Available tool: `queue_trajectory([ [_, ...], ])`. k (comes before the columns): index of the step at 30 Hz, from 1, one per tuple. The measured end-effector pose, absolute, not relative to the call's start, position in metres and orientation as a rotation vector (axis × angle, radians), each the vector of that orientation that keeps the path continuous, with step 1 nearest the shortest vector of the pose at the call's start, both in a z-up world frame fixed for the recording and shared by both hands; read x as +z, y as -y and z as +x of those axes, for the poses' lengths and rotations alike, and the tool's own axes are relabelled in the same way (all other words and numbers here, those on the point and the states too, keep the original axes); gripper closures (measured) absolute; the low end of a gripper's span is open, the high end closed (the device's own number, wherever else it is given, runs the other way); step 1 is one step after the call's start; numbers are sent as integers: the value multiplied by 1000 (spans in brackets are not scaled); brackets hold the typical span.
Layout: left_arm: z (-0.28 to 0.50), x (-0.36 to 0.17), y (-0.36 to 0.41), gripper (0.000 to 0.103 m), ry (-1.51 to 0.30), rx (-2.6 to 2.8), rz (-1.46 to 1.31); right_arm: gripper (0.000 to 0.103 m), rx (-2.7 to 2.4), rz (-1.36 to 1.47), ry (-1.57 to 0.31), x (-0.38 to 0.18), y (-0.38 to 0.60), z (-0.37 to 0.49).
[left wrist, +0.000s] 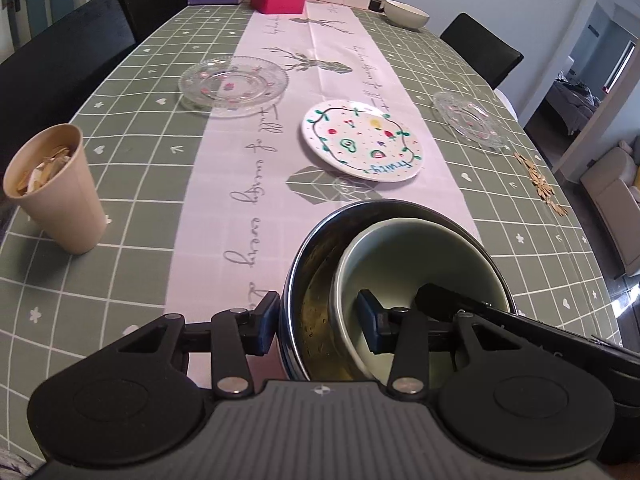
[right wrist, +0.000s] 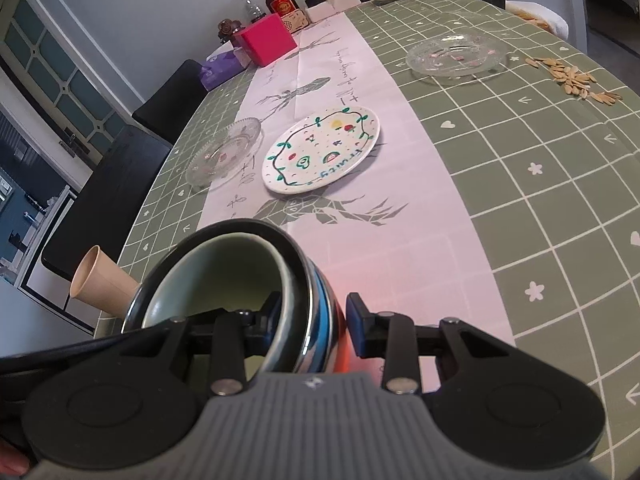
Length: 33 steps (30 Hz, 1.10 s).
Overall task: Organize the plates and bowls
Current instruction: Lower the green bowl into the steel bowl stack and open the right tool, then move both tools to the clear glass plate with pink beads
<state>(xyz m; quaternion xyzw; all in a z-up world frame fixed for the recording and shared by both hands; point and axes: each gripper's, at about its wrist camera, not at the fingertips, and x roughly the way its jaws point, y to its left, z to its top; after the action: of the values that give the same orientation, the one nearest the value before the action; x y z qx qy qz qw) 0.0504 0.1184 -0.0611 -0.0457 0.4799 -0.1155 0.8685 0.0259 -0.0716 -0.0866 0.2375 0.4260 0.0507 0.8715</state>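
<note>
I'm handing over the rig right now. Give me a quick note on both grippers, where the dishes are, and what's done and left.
Left gripper: closed over the near walls of the nested steel bowl and pale green ceramic bowl.
Right gripper: gripping the same nested pair.
Done: green bowl sits inside the steel one.
Left: white fruit-patterned plate, two clear glass plates and a cream bowl at the far end lie separate on the green checked tablecloth.

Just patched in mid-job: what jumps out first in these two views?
Nearest the cameras, a pale green bowl sits nested in a steel bowl, with the left gripper and right gripper each straddling opposite rims. Beyond, on the pink runner, lies a white fruit-painted plate.
</note>
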Motion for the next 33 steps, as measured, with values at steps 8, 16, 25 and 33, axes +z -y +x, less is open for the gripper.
queue_trajectory([
  [8,52,-60,-132,56,-998,-211,-102,69,121,491,-896,-87,56,32],
  [16,47,-55,-129,55,-946,-186,-64,67,144,501,-910,-86,56,36],
  [25,33,-28,-135,18,-749,-206,-67,31,185,599,-835,-62,85,27],
  [33,42,-8,-124,17,-746,-229,-72,26,180,603,-795,-39,113,30],
])
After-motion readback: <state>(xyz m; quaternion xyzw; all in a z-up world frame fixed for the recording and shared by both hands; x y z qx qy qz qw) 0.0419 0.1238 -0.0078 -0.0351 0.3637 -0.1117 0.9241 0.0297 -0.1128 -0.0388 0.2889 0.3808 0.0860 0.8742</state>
